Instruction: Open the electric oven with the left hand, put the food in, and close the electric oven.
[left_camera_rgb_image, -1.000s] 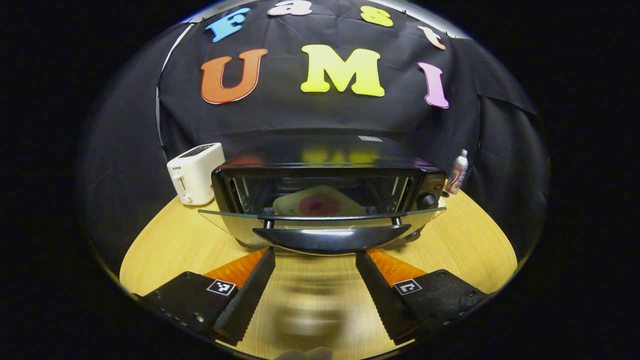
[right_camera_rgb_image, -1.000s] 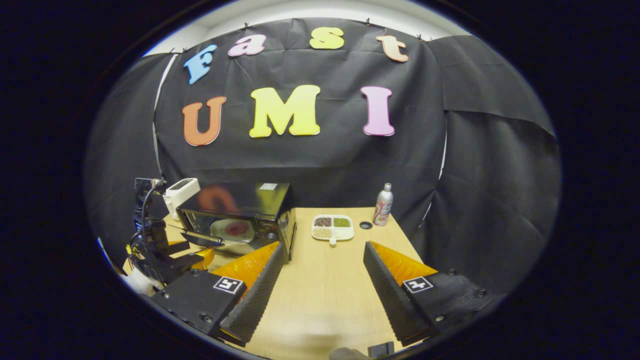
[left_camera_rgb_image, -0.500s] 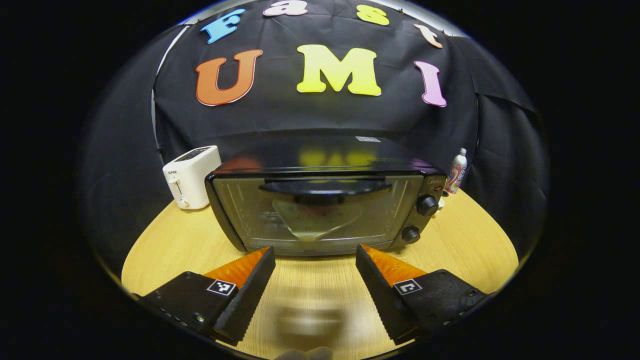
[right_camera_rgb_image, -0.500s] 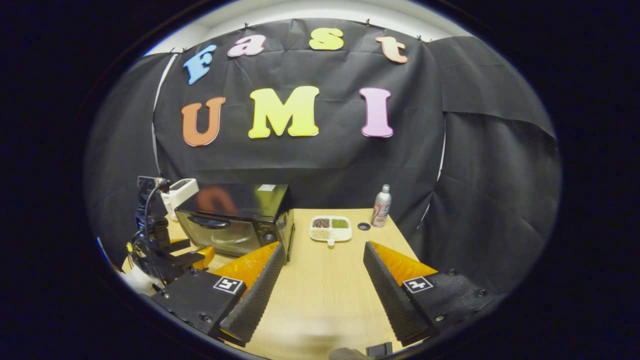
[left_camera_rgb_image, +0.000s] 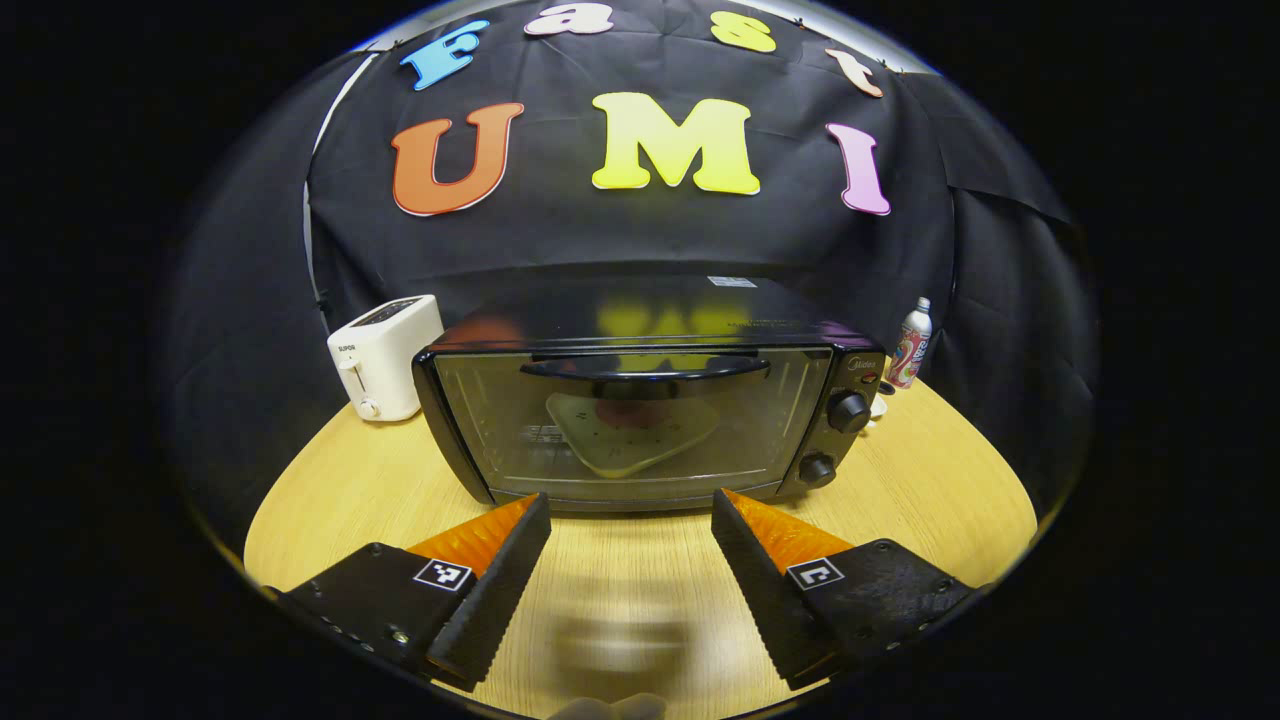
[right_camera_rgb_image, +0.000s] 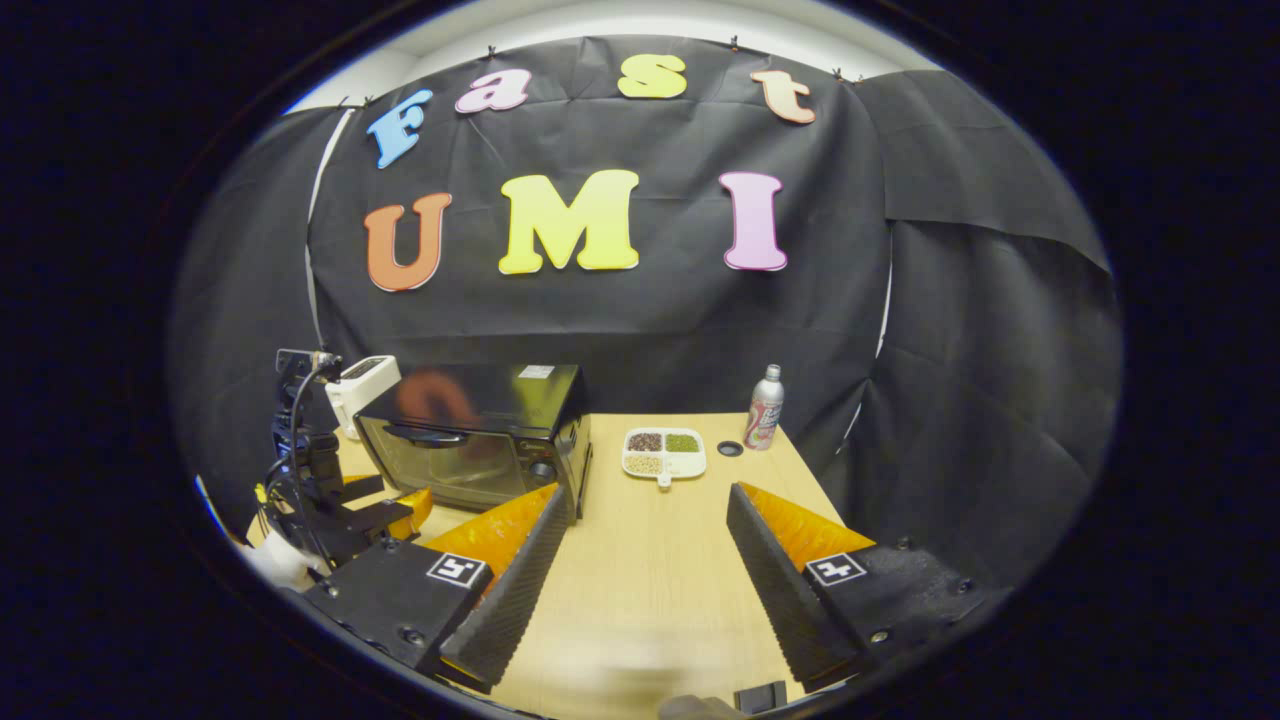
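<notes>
Oven (left_camera_rgb_image: 640, 410) sits shut on the wooden table (left_camera_rgb_image: 930, 490), a glossy black box with a glass door, a curved bar handle (left_camera_rgb_image: 645, 368) along the top and two round knobs (left_camera_rgb_image: 848, 411) at its right. Through the glass I see the food (left_camera_rgb_image: 632, 432), a pale flat plate with a reddish centre. My left gripper (left_camera_rgb_image: 630, 510) hangs just before the door, fingers wide, holding nothing. My right gripper (right_camera_rgb_image: 645, 500) is well off to the side, fingers wide too. A white toaster (left_camera_rgb_image: 385, 355) stands left of the oven, a can (left_camera_rgb_image: 910, 345) right, a divided dish (right_camera_rgb_image: 664, 453) beyond.
</notes>
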